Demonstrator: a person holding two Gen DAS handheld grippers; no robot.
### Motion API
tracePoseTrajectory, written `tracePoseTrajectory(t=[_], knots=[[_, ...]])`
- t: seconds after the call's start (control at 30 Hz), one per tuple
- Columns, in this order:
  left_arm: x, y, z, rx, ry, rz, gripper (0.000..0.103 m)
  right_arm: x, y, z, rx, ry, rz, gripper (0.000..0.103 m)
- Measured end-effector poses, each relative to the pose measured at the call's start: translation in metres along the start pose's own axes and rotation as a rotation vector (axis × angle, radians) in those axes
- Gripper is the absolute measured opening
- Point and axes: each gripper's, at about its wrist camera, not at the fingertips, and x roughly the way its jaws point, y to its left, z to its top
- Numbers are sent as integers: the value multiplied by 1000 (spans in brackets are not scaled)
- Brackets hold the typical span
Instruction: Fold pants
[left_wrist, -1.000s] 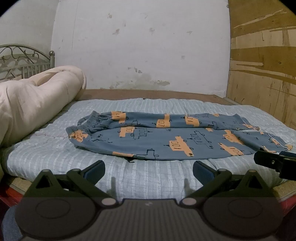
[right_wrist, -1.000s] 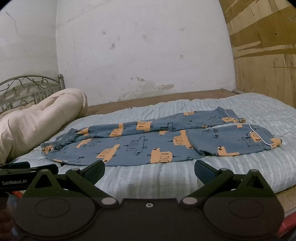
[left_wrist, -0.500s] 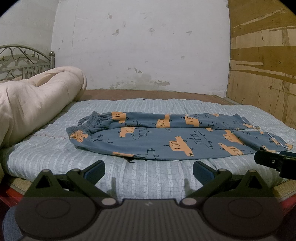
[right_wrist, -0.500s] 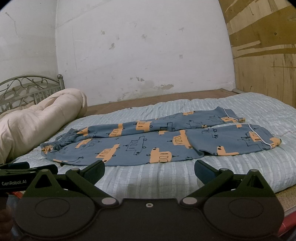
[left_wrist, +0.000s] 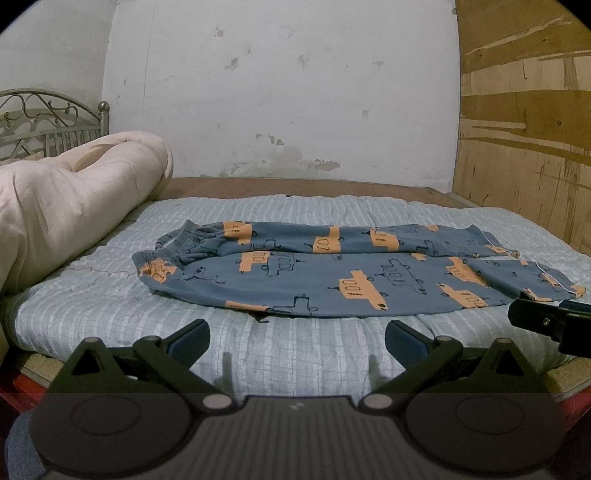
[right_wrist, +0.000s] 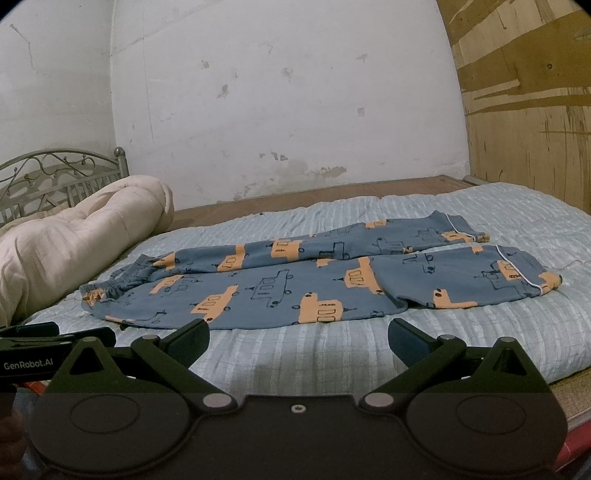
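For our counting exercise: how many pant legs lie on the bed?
2: near leg ends toward the bed's front right; far leg lies just behind it. Neither looks hidden.

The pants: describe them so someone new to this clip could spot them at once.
On the bed's pale blue striped mattress cover, right of the rolled cream comforter, the pants lie flat, waistband toward the comforter. They are the only patterned thing: slate blue with orange boats.

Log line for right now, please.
phase: pre-grasp | left tool: open, empty | right tool: open, empty | pants: flat on bed, unfolded, untouched
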Motion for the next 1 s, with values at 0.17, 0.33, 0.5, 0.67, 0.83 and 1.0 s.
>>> tracePoseTrajectory(t=[0.17, 0.33, 0.5, 0.67, 0.83, 1.0], knots=[[0, 0, 0, 0, 1, -1, 102, 0, 0, 0, 0, 1, 0, 102], [-4, 6, 4, 0, 1, -1, 102, 1, 0, 0, 1, 1, 0, 102], [-4, 6, 4, 0, 3, -1, 102, 1, 0, 0, 1, 2, 0, 102], [-3, 4, 3, 1, 2, -1, 102, 1, 0, 0, 1, 2, 0, 102], [-4, 6, 4, 1, 4, 0, 102, 1, 0, 0, 1, 2, 0, 102], [-3, 4, 3, 2, 3, 0, 102, 1, -1, 0, 2, 3, 0, 102]])
